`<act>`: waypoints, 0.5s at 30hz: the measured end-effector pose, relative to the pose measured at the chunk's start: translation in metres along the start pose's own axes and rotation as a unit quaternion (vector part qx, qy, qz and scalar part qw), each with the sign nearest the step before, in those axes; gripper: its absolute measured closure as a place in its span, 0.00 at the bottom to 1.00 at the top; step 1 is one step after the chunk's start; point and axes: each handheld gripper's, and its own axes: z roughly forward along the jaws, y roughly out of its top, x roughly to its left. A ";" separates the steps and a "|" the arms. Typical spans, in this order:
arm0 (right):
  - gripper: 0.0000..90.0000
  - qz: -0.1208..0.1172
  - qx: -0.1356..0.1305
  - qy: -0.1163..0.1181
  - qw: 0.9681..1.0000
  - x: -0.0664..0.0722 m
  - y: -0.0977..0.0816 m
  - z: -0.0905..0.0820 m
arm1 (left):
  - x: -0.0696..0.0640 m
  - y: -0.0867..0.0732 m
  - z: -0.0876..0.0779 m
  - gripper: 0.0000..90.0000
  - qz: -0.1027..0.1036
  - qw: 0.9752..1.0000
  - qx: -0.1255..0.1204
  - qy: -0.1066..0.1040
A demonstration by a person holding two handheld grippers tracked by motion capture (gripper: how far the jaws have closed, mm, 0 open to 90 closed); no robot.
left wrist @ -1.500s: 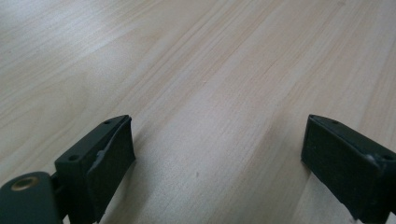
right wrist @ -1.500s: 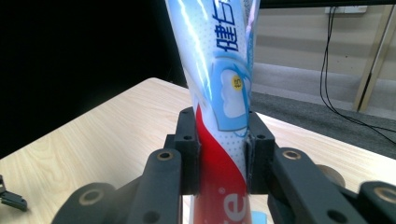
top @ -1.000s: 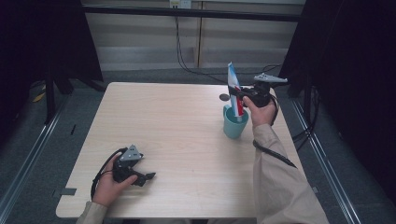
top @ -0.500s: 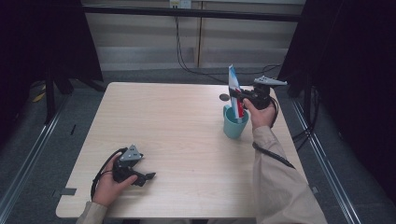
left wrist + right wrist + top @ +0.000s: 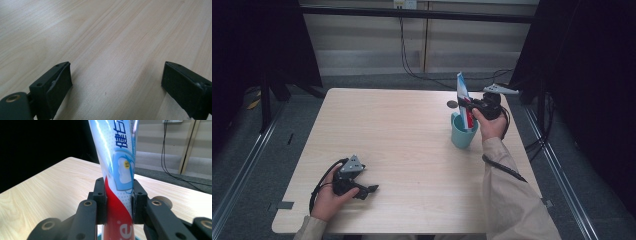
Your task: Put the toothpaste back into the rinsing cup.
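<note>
A blue, white and red toothpaste tube (image 5: 463, 100) stands upright with its lower end inside a teal cup (image 5: 462, 135) on the right side of the table. My right gripper (image 5: 468, 106) is shut on the tube above the cup rim; in the right gripper view the tube (image 5: 117, 170) is squeezed between the two black pads (image 5: 100, 202). My left gripper (image 5: 371, 189) rests low on the wood near the front left, held by a hand. In the left gripper view its jaws stand wide apart over bare wood, with one pad (image 5: 60, 85) at the lower left.
The light wooden table (image 5: 387, 130) has a small dark round object (image 5: 452, 104) lying behind the cup. Cables trail from both grippers, and one runs down the back wall. Dark curtains and metal floor rails flank the table.
</note>
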 end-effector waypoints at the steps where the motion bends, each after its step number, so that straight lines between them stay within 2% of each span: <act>1: 0.80 0.001 0.001 0.000 1.000 0.000 0.000 0.000 | 0.000 0.000 0.000 0.10 0.000 1.000 0.000 0.000; 15: 0.79 0.000 0.002 0.003 1.000 0.002 -0.010 0.003 | 0.000 0.000 0.000 0.10 0.003 1.000 0.000 0.001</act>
